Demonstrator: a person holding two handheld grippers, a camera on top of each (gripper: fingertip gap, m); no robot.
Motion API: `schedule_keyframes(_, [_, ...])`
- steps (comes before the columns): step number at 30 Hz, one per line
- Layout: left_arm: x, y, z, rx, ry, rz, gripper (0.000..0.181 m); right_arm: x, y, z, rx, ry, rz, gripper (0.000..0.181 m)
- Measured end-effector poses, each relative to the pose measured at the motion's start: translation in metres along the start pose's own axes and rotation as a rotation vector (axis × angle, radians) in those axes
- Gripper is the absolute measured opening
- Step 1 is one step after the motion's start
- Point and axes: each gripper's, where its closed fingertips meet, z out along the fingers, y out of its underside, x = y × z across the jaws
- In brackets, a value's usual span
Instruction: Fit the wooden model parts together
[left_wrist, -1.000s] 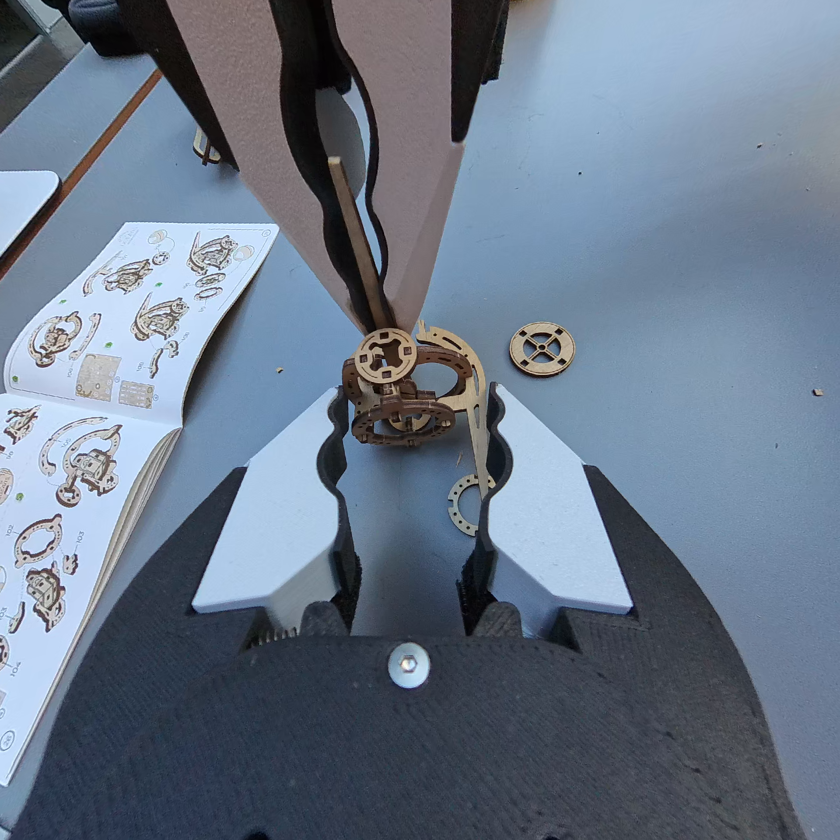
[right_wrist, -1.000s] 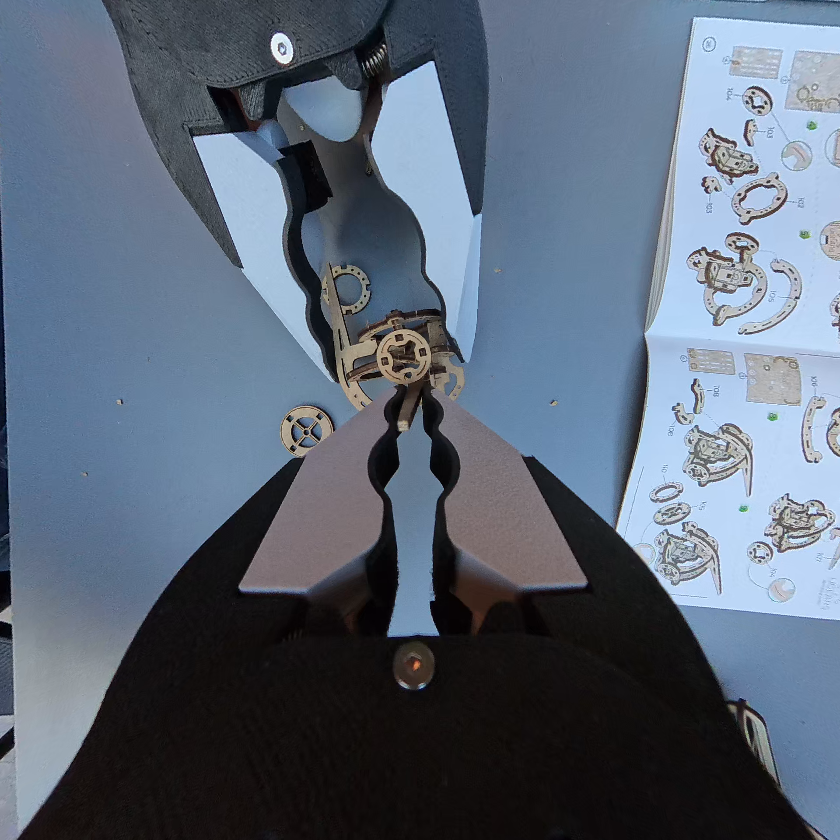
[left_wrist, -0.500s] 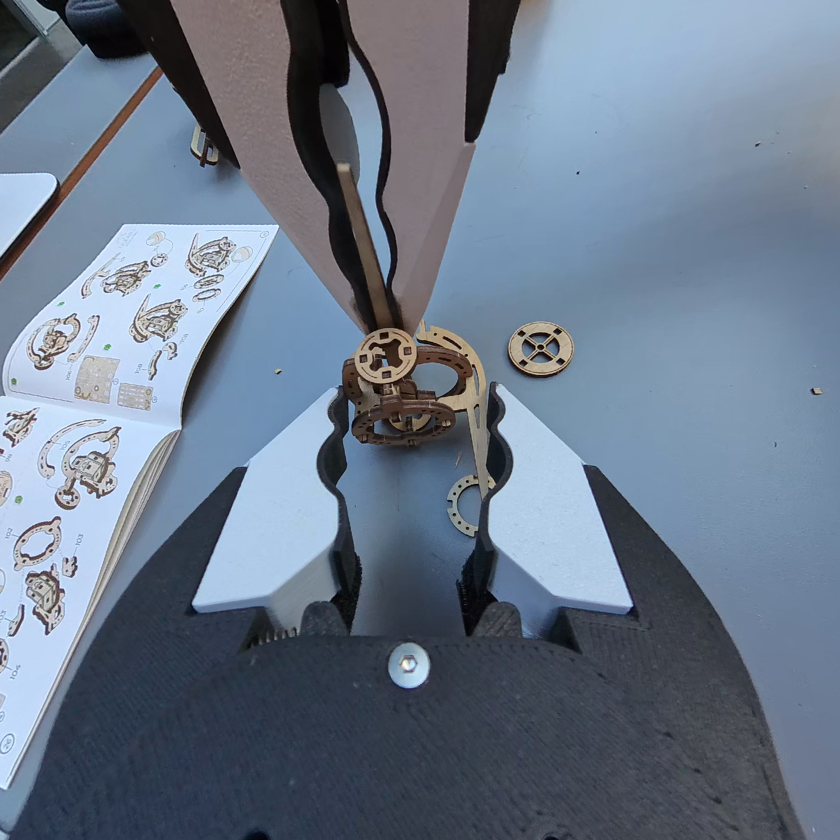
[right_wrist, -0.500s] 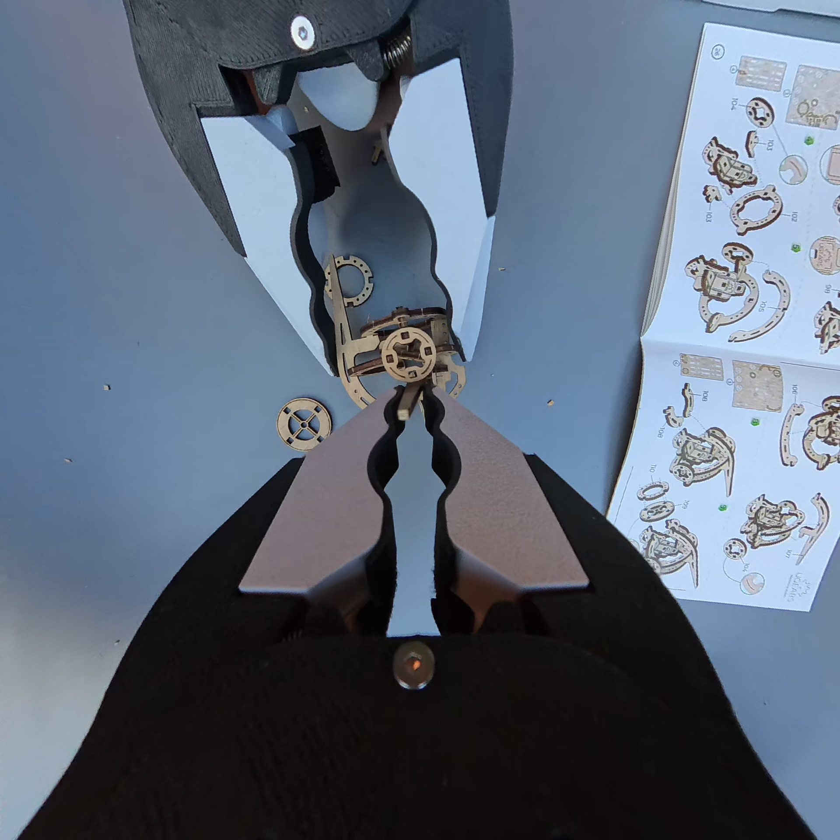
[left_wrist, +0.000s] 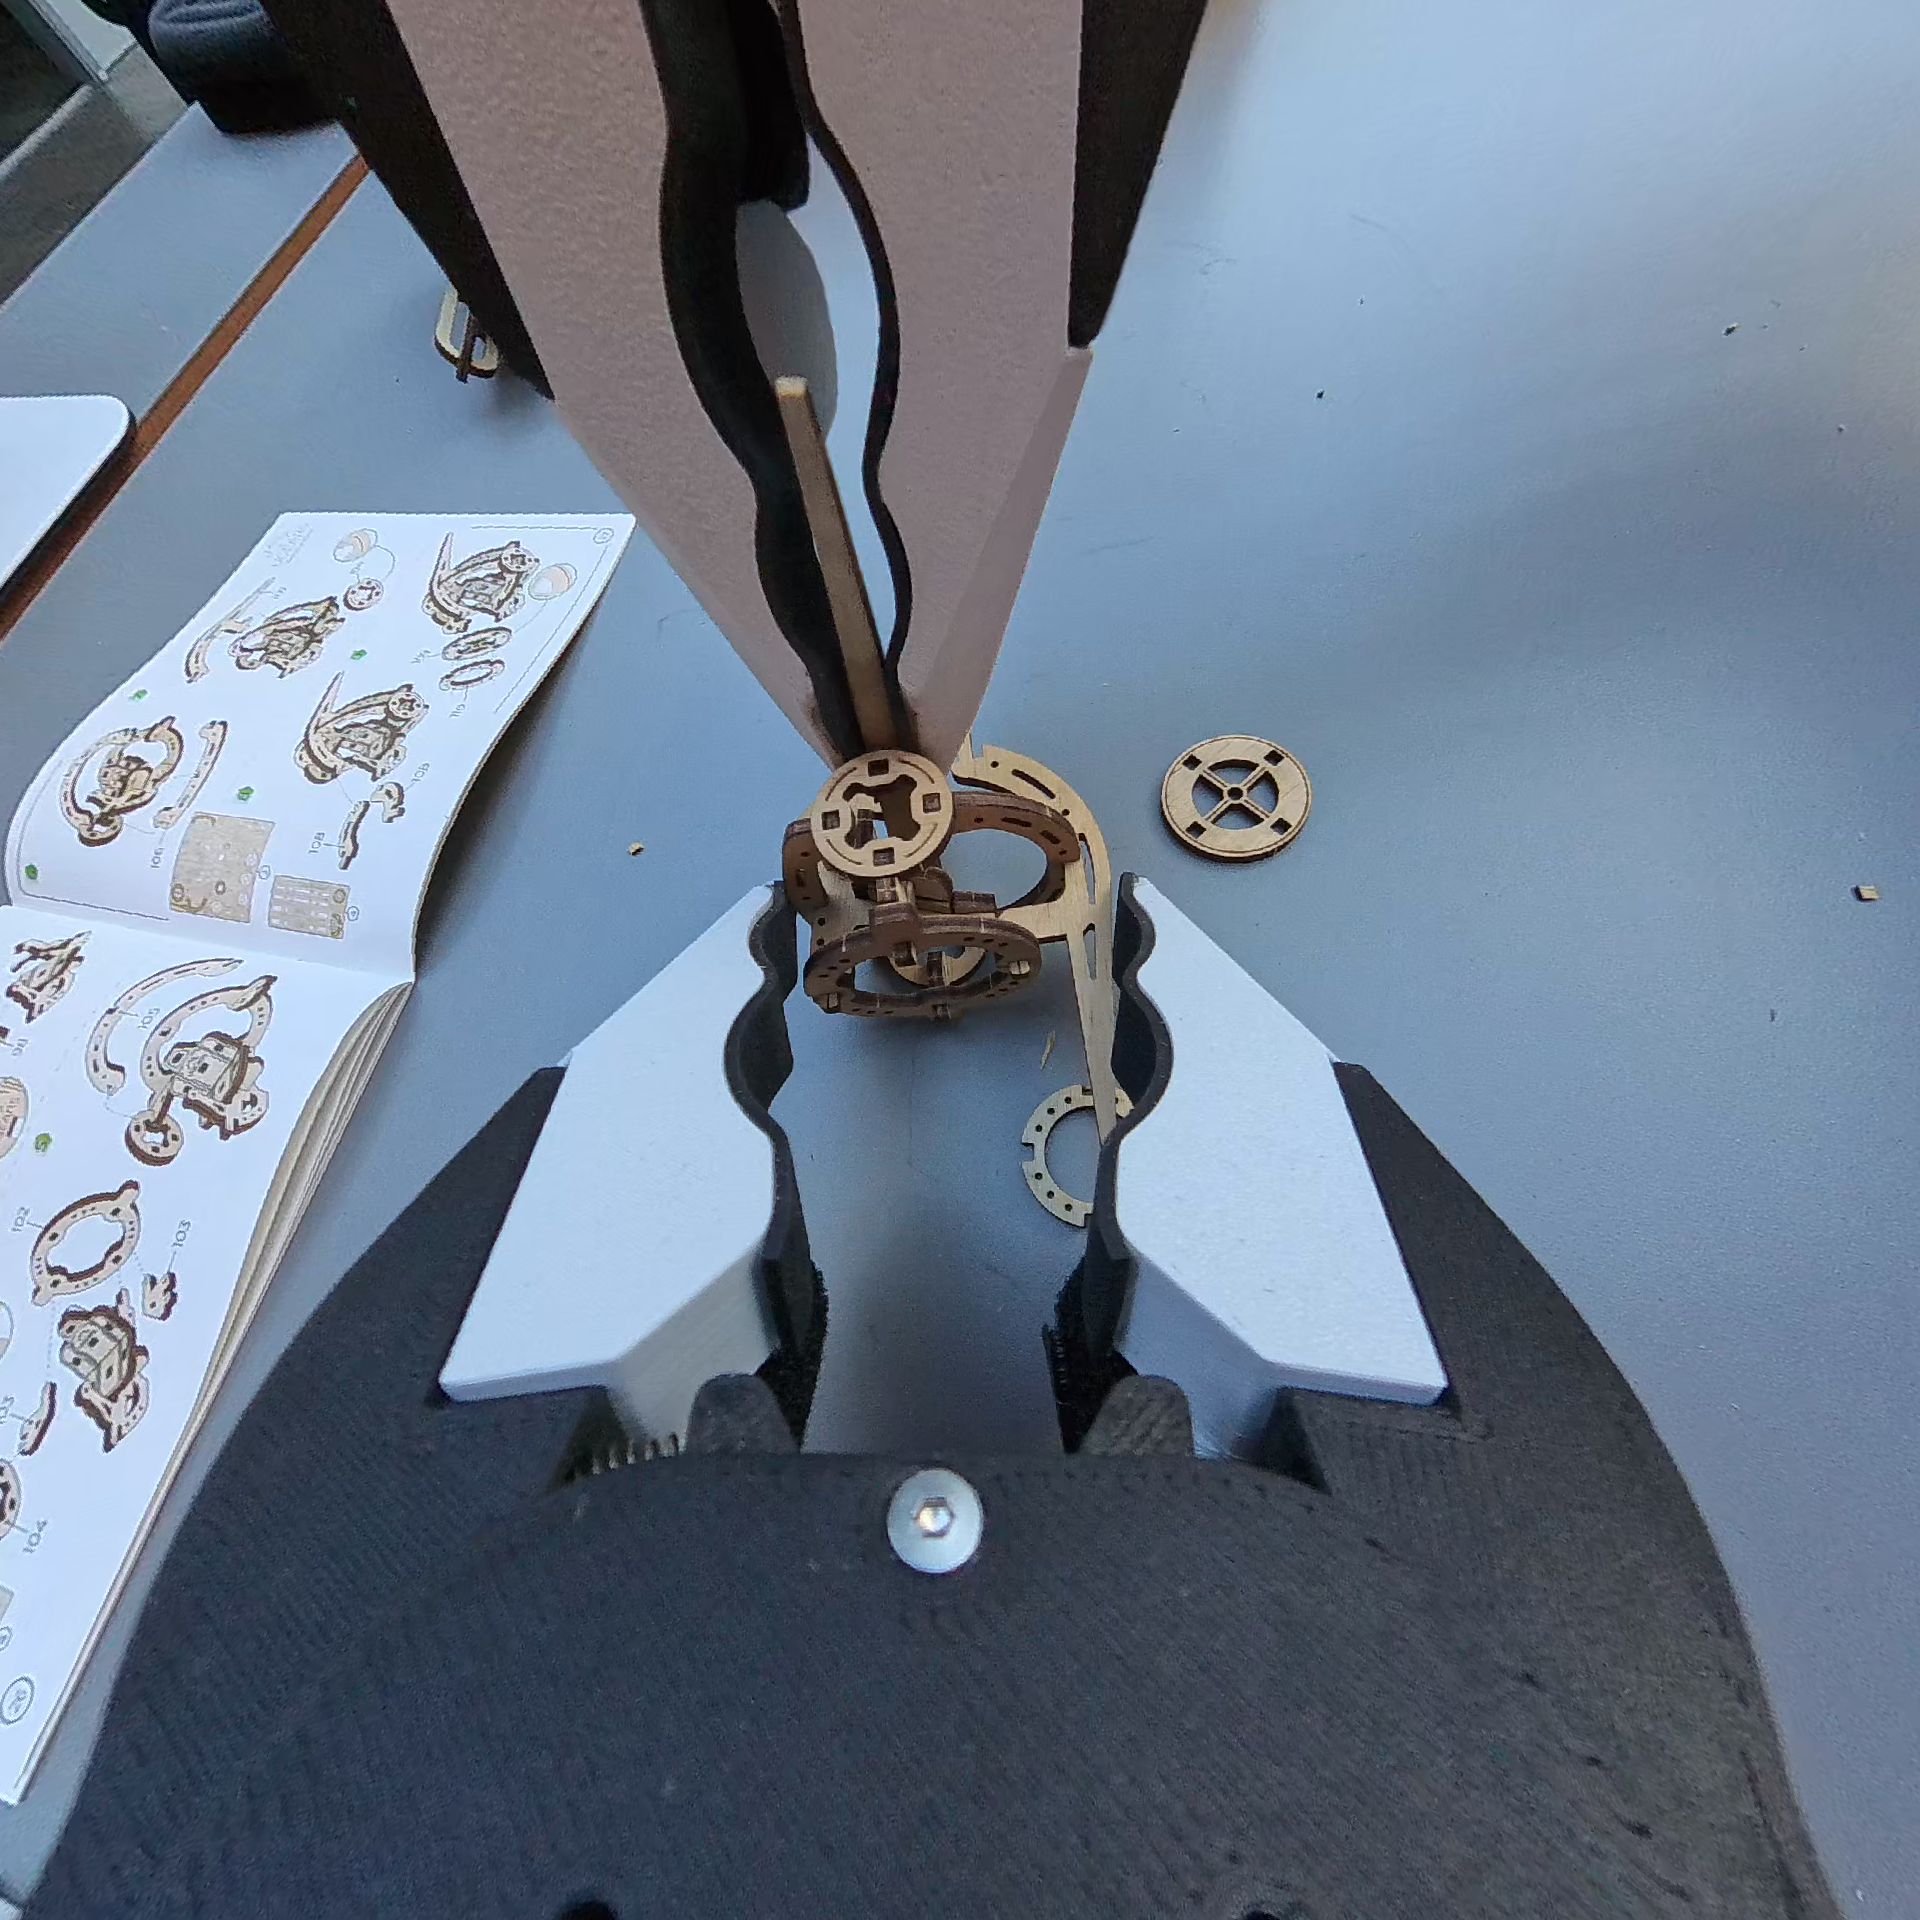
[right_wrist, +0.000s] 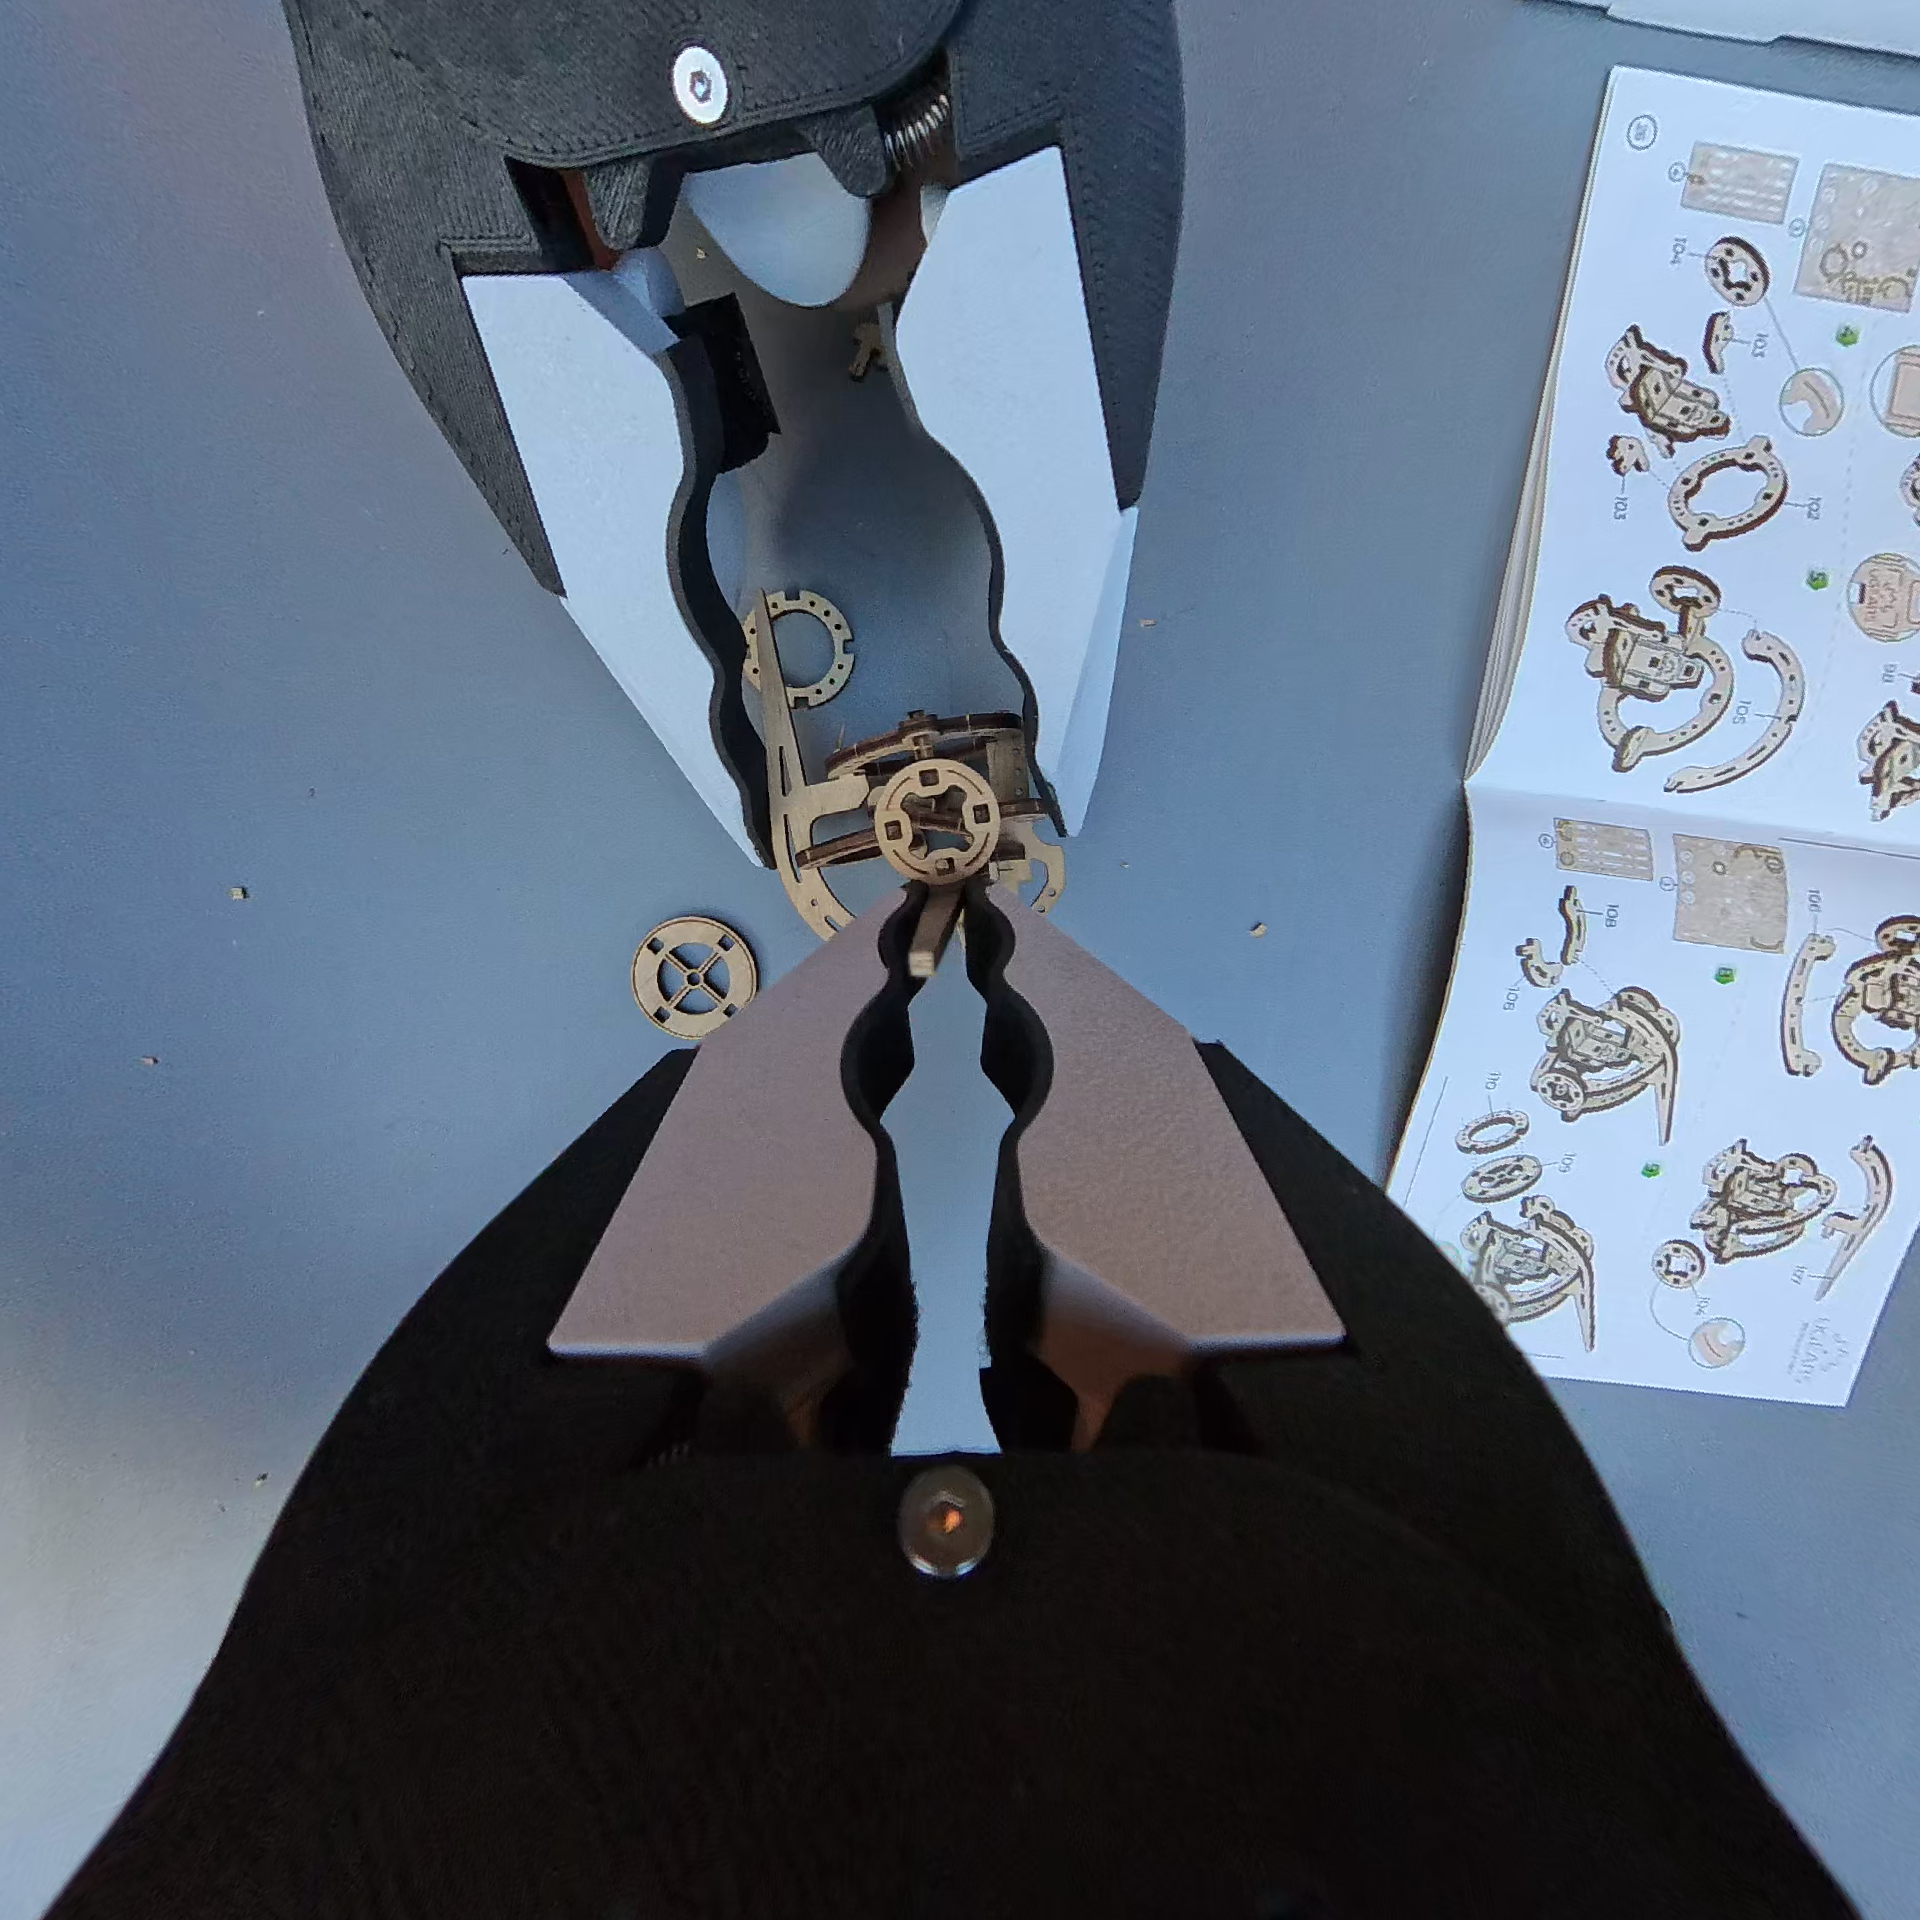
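My left gripper (left_wrist: 951, 894), with white fingers, is shut on the small wooden model (left_wrist: 920, 956), a cluster of dark rings and a pale arc, and holds it just above the grey table. My right gripper (right_wrist: 940, 904), with brown fingers, is shut on a thin wooden stick (left_wrist: 831, 551). A round disc with a cross-shaped hole (right_wrist: 937, 821) sits at the stick's end, against the model's top. In the left wrist view the right gripper (left_wrist: 883, 727) comes down from above. In the right wrist view the left gripper (right_wrist: 904, 831) faces mine.
A loose spoked wooden wheel (left_wrist: 1235, 798) lies right of the model on the table (left_wrist: 1507, 623). A notched ring (left_wrist: 1060, 1153) lies under the left fingers. An open instruction booklet (left_wrist: 208, 831) lies to the left, and also shows in the right wrist view (right_wrist: 1714, 727). Another wooden piece (left_wrist: 468, 332) lies far back. The loose spoked wooden wheel (left_wrist: 1235, 798) sits 4 centimetres or so from the ends of my left fingers. The right camera catches it too, in the right wrist view (right_wrist: 691, 976).
My right gripper and its stick have shifted and tilted slightly to the right in the left wrist view. The model and my left gripper have stayed still.
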Motion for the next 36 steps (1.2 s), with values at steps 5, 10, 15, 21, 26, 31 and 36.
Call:
schedule_keyframes(5, [0.0000, -0.0001, -0.0001, 0.000, 0.002, 0.000, 0.061, -0.0006, 0.0004, 0.0002, -0.007, -0.001, 0.003, 0.005])
schedule_keyframes(10, [-0.0001, -0.0001, -0.0001, 0.001, 0.004, -0.004, 0.061, 0.0000, 0.0003, 0.0000, 0.002, -0.017, 0.019, 0.005])
schedule_keyframes(15, [0.0002, -0.0001, -0.0001, 0.001, 0.005, -0.002, 0.061, 0.0009, 0.0000, -0.0005, 0.025, -0.015, 0.035, 0.004])
schedule_keyframes(21, [0.0001, -0.0001, -0.0001, 0.001, 0.005, -0.002, 0.061, 0.0015, 0.0006, -0.0012, 0.062, -0.018, 0.059, 0.005])
schedule_keyframes(26, [0.0002, -0.0002, -0.0001, 0.001, 0.005, -0.001, 0.061, 0.0014, 0.0005, -0.0015, 0.093, -0.014, 0.068, 0.005])
schedule_keyframes(31, [0.0001, -0.0002, -0.0002, 0.001, 0.005, -0.001, 0.061, 0.0014, 0.0002, -0.0014, 0.095, -0.013, 0.067, 0.005])
schedule_keyframes(36, [0.0005, -0.0002, -0.0001, 0.001, 0.004, 0.005, 0.061, -0.0007, 0.0002, -0.0017, 0.084, -0.042, 0.100, 0.007])
